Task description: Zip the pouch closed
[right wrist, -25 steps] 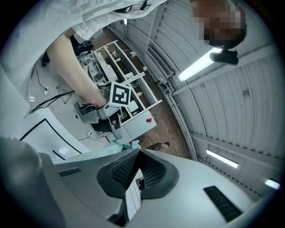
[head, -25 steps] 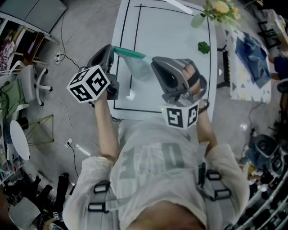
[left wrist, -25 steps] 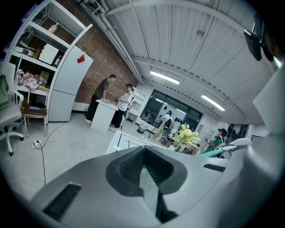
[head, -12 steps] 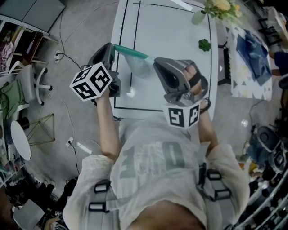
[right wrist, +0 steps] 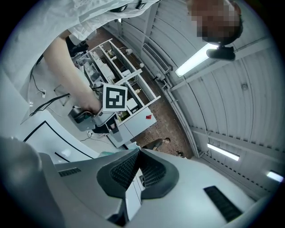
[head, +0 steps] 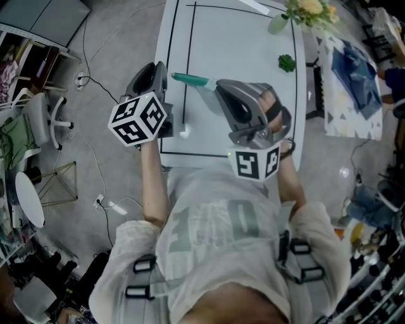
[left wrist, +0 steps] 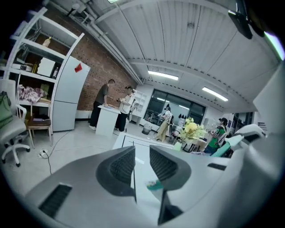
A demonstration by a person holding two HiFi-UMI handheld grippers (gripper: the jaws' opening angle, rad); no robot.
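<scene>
The pouch [head: 193, 80] shows as a teal zip strip with clear film below it, held above the white table [head: 253, 44]. My right gripper [head: 219, 87] is shut on its right end; in the right gripper view the film [right wrist: 132, 196] runs between the closed jaws of that gripper [right wrist: 138, 154]. My left gripper [head: 161, 69] stands just left of the strip's free end, apart from it. Its jaws have just been opening, and the left gripper [left wrist: 142, 164] has nothing between its pads. A teal corner of the pouch [left wrist: 154, 184] shows below the gap.
A black rectangle outline [head: 185, 95] is drawn on the table. A vase of flowers [head: 302, 12] and a small green thing [head: 286, 62] sit at the far right, a small white bit [head: 184, 133] near the line. A chair [head: 44, 114] stands on the floor to the left.
The left gripper has let go of the pouch's left end and drawn back toward the person. The teal strip now hangs from the right gripper alone, and less of the film shows.
</scene>
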